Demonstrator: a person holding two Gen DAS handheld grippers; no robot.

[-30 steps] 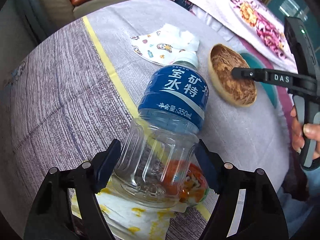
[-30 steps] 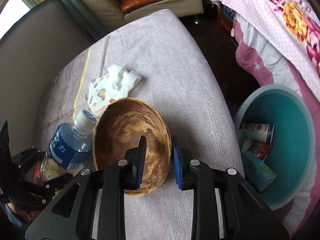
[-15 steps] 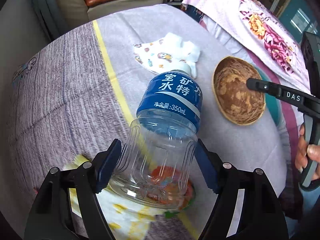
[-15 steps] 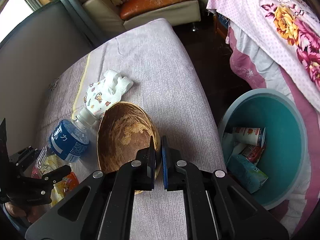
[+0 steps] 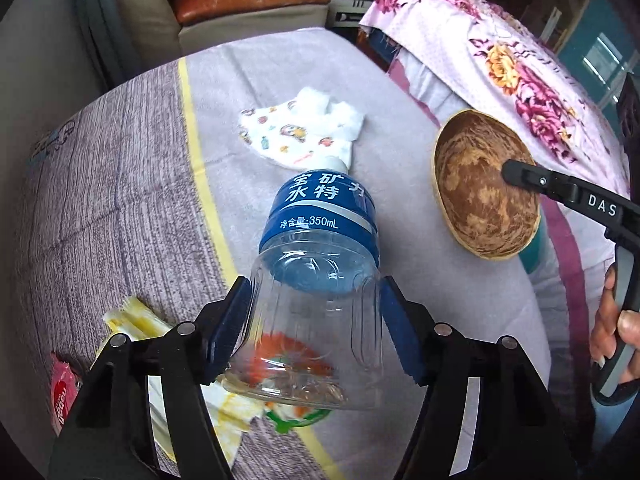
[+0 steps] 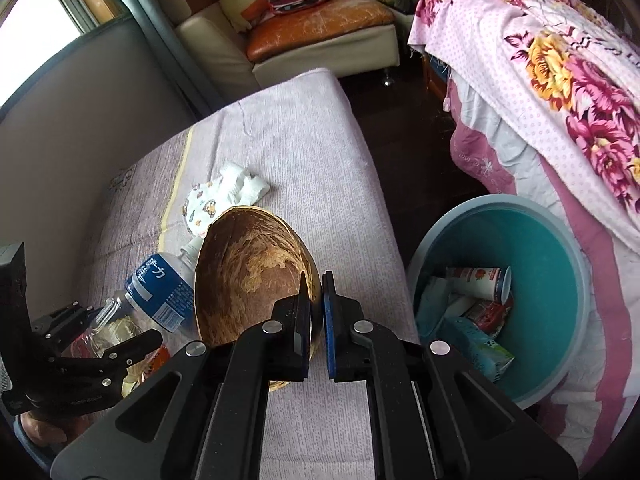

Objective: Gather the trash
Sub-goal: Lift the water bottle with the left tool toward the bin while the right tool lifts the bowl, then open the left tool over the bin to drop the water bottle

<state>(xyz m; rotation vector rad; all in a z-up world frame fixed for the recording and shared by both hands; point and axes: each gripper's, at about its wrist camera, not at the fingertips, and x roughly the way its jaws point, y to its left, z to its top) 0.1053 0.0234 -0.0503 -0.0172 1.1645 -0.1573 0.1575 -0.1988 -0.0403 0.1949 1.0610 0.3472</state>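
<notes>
My left gripper [image 5: 316, 316] is shut on a clear plastic water bottle [image 5: 320, 264] with a blue label, held tilted above the table, cap pointing away. The bottle also shows in the right wrist view [image 6: 156, 292]. My right gripper [image 6: 317, 292] is shut on the rim of a brown wooden bowl [image 6: 252, 272] and holds it tilted up on edge; the bowl also shows in the left wrist view [image 5: 480, 184]. A teal trash bin [image 6: 560, 240] stands on the floor to the right of the table and holds cups and cartons.
A printed white cloth [image 5: 300, 132] lies on the purple tablecloth [image 5: 120, 200] behind the bottle. Yellow-stained paper [image 5: 132, 320], a red wrapper [image 5: 62, 392] and an orange wrapper [image 5: 288, 356] lie under the left gripper. A floral-covered bed [image 6: 560, 72] stands right, a sofa [image 6: 320, 28] behind.
My right gripper closed on the bowl's rim and tipped the bowl up on edge. My left gripper lifted the bottle higher off the table, uncovering more wrappers below.
</notes>
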